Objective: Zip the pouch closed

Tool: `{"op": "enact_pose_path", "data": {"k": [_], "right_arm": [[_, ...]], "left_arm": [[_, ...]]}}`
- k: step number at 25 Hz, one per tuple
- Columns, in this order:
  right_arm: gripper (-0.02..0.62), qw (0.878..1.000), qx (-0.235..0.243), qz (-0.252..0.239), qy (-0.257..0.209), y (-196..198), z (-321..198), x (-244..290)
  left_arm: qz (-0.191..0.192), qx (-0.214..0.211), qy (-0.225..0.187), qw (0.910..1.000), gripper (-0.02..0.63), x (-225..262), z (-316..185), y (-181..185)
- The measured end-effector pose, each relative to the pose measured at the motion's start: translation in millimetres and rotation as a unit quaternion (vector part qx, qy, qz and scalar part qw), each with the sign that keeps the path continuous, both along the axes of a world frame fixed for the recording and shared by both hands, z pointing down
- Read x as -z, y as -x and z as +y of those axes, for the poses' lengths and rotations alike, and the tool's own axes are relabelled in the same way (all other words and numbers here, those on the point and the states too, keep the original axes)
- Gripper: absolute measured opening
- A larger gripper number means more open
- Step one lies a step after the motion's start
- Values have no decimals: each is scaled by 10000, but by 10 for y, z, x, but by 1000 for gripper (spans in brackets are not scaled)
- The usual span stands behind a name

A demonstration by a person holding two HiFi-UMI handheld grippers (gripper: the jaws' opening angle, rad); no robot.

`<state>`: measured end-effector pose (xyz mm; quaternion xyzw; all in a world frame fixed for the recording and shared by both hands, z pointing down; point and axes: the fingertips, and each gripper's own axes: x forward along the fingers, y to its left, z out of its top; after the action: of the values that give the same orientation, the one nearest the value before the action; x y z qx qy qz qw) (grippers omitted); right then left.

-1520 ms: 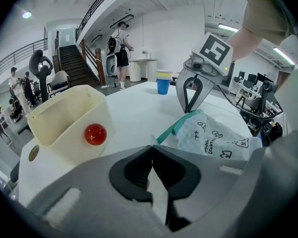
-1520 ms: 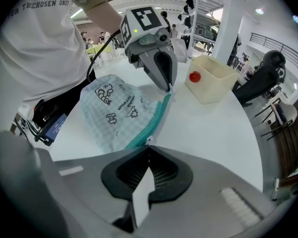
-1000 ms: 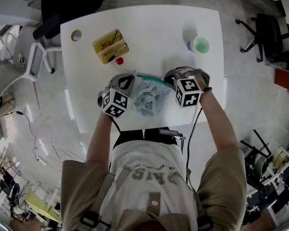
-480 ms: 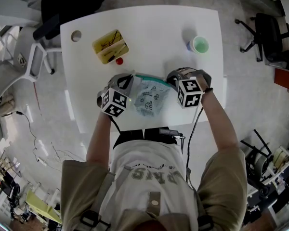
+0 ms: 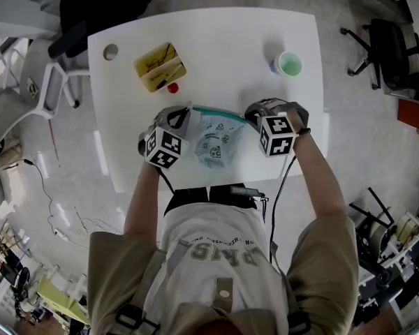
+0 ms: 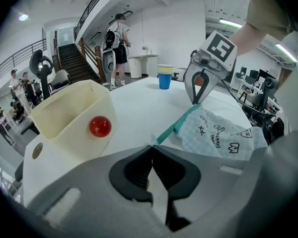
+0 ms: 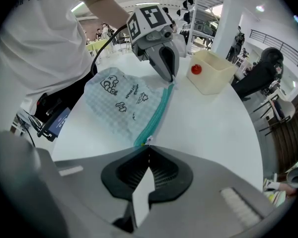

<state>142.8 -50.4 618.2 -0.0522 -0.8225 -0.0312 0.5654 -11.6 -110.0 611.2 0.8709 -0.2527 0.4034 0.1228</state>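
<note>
The left gripper (image 6: 152,147) has its jaws pressed together on the near end of the teal zip (image 6: 180,127), with a small pale corner showing at the tips; the right gripper (image 7: 149,147) is closed as well, on what looks like the small pull tab (image 7: 149,140) at the other end. Between them the pouch (image 5: 216,142) lies flat on the white table (image 5: 216,40), near its front edge, the zip drawn straight from one claw to the other; whether the teeth have met all along I cannot tell. Both holds are only at the very tips, so a pull that is not along the zip could let the tab slip out; if the left hold gives, the soft pouch would probably bunch or slide instead of closing; loose cloth may also catch in the slider. The yellow box (image 6: 69,113) with the red ball (image 6: 100,126) stands just beyond the left claw, and a sudden release could knock it.
</note>
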Motion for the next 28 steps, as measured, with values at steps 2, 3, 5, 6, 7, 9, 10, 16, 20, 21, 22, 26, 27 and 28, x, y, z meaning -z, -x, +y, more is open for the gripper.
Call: {"op": "enact_pose_path", "data": {"k": [2,3,5,6,7,9,10,16,20,21,22,26,27,28], "right_arm": [[2,9999,-108,-41,43,-33,2,-2],[2,9999,-140,-50,47,-41,3,-3],[2,9999,-136,-31,40,-46,12,-16],[2,9999,-140,-30,44,-47,17,-21],[2,9998,-164,-40,50,-47,18,-19],[2,9997,-242,-76,58,-50,16,-3],[2,9996,-277,-89,59,-53,17,1],[3,9996,-264,-58,-50,-61,9,-38],[6,9991,-309,-161,-228,-43,-36,-40],[8,9988,-345,-198,-277,-40,-47,-43],[9,9984,-385,-240,-330,-37,-56,-43],[48,9966,-579,-366,-459,-49,-95,-20],[72,9961,-644,-399,-463,-52,-106,-7],[88,9955,-705,-431,-469,-54,-116,5]], "left_arm": [[29,19,54,10000,12,-18,3,36],[23,-8,51,10000,12,-21,10,32],[-24,-43,23,10000,12,-29,22,20],[-34,-35,23,10000,12,-34,24,19],[-38,-21,28,10000,12,-35,23,20],[-33,-3,33,10000,12,-28,22,23],[-27,1,33,10000,12,-23,24,23],[-118,50,7,9999,14,-35,44,17],[-184,190,-45,9996,14,-44,29,37],[-195,228,-83,9995,14,-46,20,41],[-214,257,-128,9994,14,-48,14,45],[-178,316,-112,9993,77,-54,17,54],[-150,327,-71,9993,118,-53,22,51],[-135,331,-56,9993,130,-52,25,48]]}}
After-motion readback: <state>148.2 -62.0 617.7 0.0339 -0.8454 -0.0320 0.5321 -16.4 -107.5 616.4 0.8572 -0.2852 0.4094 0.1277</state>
